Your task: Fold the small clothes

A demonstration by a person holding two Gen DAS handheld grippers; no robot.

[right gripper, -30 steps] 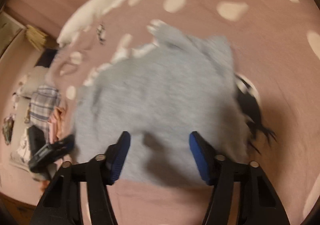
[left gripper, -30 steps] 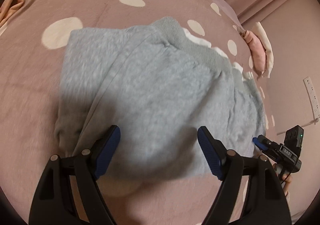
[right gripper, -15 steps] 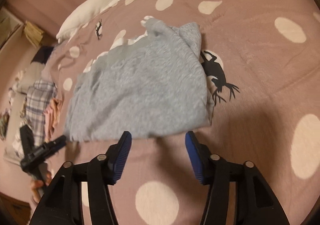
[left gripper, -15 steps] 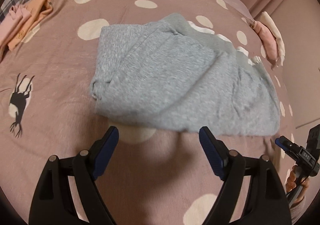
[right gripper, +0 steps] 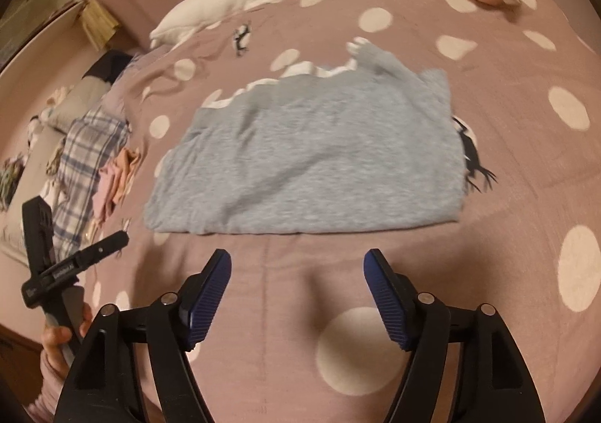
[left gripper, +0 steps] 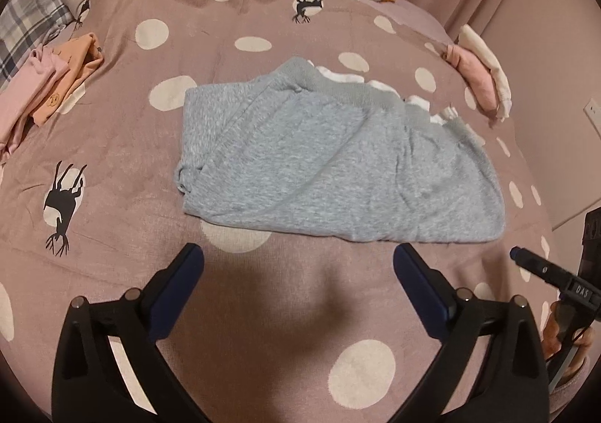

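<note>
Now the folded grey garment [left gripper: 338, 163] is lying flat on the pink spotted bedspread [left gripper: 195, 28], its ribbed waistband toward the far side with white cloth peeking out behind it. In the left wrist view the left gripper [left gripper: 298, 274] is hovering just short of the garment's near edge, with the cloth sitting at about twelve o'clock from its fingers and slightly toward one. Its jaws have just been opening and are standing wide apart, with nothing between them but bedspread. In the right wrist view the right gripper [right gripper: 296, 278] is likewise hanging clear of the near hem, the garment lying at twelve o'clock from it. Its jaws have also just been opening, are parted fairly wide, and are gripping nothing. Each gripper is showing at the edge of the other's view: the right one at four o'clock, the left one at eight o'clock, both apart from the garment.
</note>
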